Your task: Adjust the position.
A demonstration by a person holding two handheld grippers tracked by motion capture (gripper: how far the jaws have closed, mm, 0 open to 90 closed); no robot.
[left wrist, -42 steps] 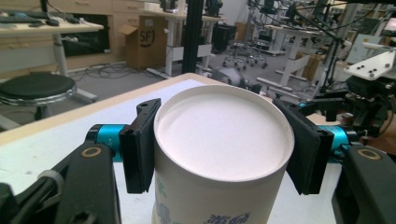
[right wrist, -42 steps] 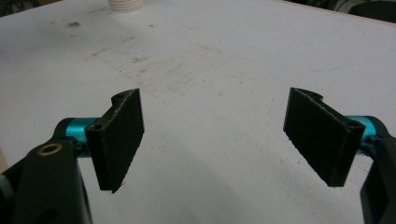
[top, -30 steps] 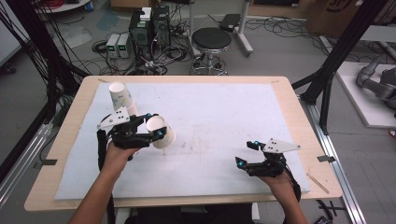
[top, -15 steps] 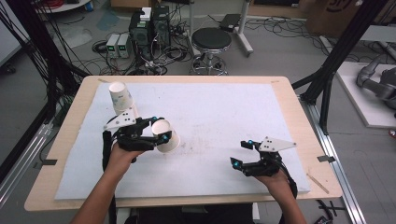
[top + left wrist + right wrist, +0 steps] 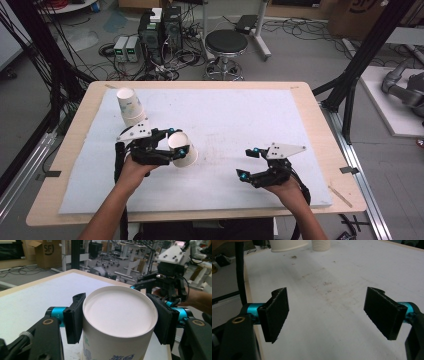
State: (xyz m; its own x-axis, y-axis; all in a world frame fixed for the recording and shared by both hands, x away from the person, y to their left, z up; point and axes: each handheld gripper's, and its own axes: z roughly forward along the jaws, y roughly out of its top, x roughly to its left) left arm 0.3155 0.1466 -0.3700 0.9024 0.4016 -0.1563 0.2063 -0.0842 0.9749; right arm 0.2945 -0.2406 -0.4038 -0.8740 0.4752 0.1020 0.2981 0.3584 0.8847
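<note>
My left gripper point(image 5: 176, 144) is shut on a white paper cup point(image 5: 186, 156) with blue print, held a little above the white mat at the left of the table. In the left gripper view the cup point(image 5: 117, 315) shows its flat bottom, and both black pads point(image 5: 75, 317) press on its sides. A stack of similar cups point(image 5: 129, 105) stands upside down behind the left gripper. My right gripper point(image 5: 248, 162) hangs open over the mat's right half, its jaws wide apart with nothing between them point(image 5: 329, 315). It points toward the held cup point(image 5: 287, 245) and the stack point(image 5: 320, 245).
A white foam mat point(image 5: 240, 115) covers most of the wooden table point(image 5: 320, 125). The mat has faint brown smudges at its middle point(image 5: 324, 283). A black stool point(image 5: 226, 45) and computer cases point(image 5: 160, 30) stand on the floor beyond the far edge.
My right gripper has drifted left and slightly up, still open. The left gripper has kept the cup and shifted only a little to the right.
</note>
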